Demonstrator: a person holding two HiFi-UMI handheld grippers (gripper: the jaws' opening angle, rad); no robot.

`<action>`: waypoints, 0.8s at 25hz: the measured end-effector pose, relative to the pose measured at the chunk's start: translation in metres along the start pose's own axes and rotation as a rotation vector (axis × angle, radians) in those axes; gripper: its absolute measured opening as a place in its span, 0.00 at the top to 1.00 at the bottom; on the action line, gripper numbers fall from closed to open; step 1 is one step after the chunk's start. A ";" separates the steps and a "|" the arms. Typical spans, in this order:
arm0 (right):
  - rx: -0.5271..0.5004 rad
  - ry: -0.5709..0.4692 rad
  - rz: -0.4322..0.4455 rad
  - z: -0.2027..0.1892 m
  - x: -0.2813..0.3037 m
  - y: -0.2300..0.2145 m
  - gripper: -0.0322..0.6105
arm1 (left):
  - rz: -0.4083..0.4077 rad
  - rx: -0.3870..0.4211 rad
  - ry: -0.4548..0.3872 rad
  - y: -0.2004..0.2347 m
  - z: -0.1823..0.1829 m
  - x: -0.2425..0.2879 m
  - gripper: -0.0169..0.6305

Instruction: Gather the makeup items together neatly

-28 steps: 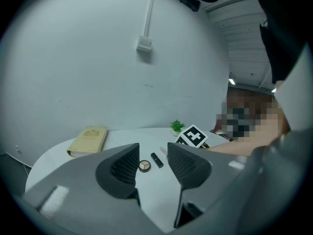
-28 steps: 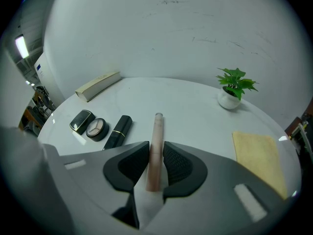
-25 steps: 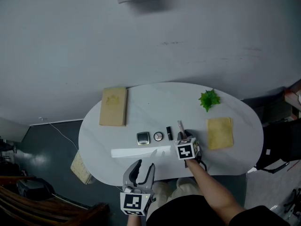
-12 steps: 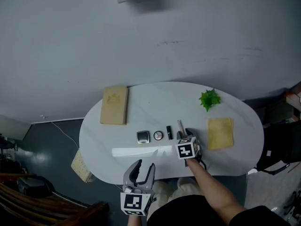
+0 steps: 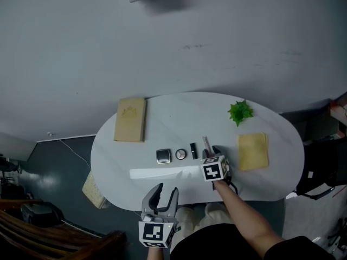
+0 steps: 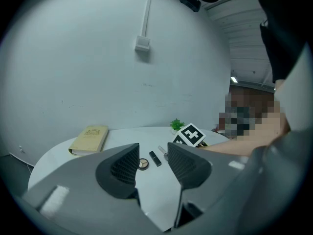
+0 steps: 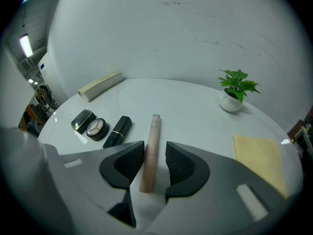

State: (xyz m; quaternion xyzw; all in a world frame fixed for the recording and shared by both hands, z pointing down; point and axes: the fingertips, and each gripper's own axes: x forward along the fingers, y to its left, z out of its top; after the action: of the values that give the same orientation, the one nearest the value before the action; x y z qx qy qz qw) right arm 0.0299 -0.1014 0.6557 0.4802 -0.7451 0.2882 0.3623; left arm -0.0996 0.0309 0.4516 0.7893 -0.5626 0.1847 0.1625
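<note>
Between just-opened ribbed pads (image 7: 123,164) of right tongs (image 7: 153,148) | slim pink cylindrical tube (image 7: 153,127)

White table (image 5: 162,123) against a pale grey wall (image 5: 217,37), above a dark blue-grey floor (image 5: 54,161). Near the left edge lies a tan book (image 5: 130,119). Near the right edge lies a mustard-yellow cloth (image 5: 253,151), and beyond it is a bright green plant (image 7: 237,82) in a white pot (image 7: 230,103). Toward the front edge are a glossy black square compact (image 7: 82,120), a black-rimmed round compact (image 7: 96,128) with beige powder, a black lipstick (image 7: 117,130) with a thin gold band, and a pale pink-beige tube (image 7: 151,141).
</note>
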 end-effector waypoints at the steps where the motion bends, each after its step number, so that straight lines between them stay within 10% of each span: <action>1: 0.000 0.000 0.000 0.000 0.000 0.000 0.72 | 0.001 0.001 0.000 0.000 0.000 0.000 0.70; 20: 0.014 -0.010 0.008 0.000 0.000 0.000 0.71 | 0.021 -0.011 -0.013 0.003 -0.001 -0.010 0.70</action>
State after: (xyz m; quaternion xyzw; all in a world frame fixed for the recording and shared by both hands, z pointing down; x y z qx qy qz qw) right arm 0.0303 -0.1014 0.6555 0.4811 -0.7466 0.2924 0.3543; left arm -0.1057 0.0382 0.4477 0.7836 -0.5730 0.1783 0.1611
